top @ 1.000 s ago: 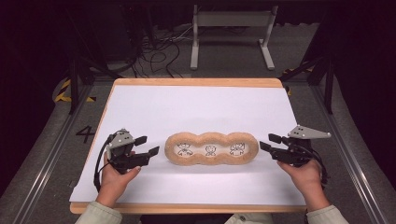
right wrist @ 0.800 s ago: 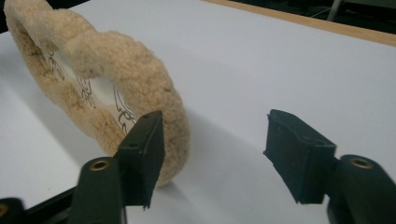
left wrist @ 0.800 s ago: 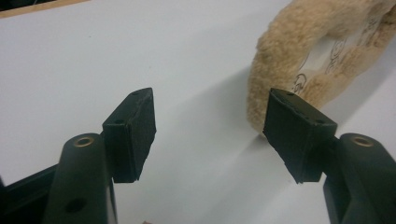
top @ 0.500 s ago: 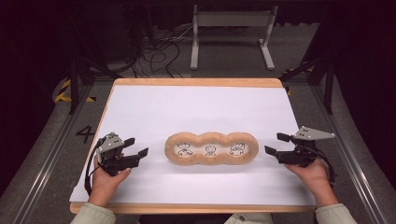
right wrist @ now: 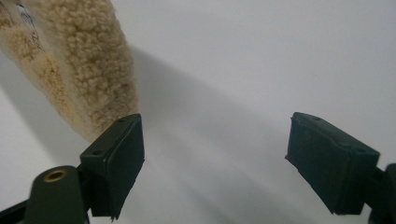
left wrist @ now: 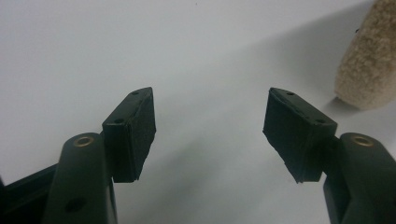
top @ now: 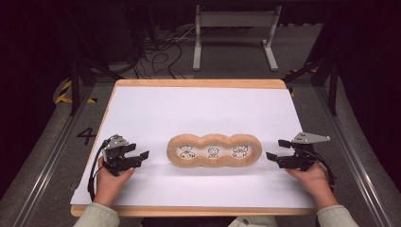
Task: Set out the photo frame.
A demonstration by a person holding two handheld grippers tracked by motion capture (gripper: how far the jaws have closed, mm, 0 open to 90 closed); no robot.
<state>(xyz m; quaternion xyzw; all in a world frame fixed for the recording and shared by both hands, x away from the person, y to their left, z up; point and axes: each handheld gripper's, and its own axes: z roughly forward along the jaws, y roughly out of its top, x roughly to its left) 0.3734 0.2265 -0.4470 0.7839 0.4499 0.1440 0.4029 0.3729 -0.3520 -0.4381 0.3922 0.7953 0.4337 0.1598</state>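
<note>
A tan fleecy three-lobed piece [top: 173,152] lies flat in the middle of the white tabletop [top: 198,111], with a small cartoon drawing in each hollow. My left gripper [top: 141,158] rests low at its left, a short gap away and pointing at it. Its jaws are open, have just closed slightly, and hold nothing [left wrist: 212,135]. The piece's end [left wrist: 369,60] shows beyond the right jaw. My right gripper [top: 275,149] sits at the piece's right end, apart from it. Its jaws have just opened wide and are empty [right wrist: 215,158], with the fleece [right wrist: 88,60] beyond its left jaw.
The tabletop has a wooden border [top: 198,83]. Behind it stand a white metal frame [top: 234,21] and loose cables [top: 161,56] on the dark floor. A painted "4" [top: 86,135] and yellow-black tape [top: 64,97] mark the floor at the left.
Both hands have drawn outward from the fleecy piece and sunk toward the table. The right jaws stand wider apart than a second ago.
</note>
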